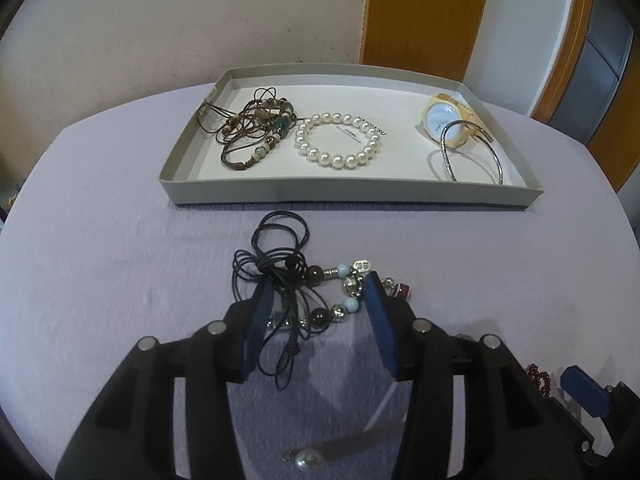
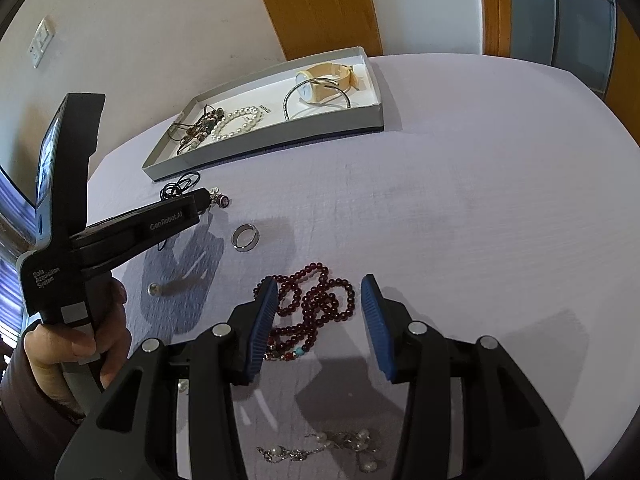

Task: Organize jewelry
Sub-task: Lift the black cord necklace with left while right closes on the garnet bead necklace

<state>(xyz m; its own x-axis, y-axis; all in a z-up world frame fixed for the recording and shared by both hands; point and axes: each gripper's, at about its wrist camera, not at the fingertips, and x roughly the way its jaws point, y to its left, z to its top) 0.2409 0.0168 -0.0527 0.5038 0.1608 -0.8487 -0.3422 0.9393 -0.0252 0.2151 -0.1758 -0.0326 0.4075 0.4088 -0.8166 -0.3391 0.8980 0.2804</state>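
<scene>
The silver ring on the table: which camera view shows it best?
The right wrist view shows the silver ring best: it lies bare on the cloth, left of the dark red beads. The left wrist view does not show it at all.

The black left gripper [image 1: 316, 292] with blue ribbed pads points steeply down, jaws apart; the matching right gripper [image 2: 320, 304] likewise gapes.
</scene>
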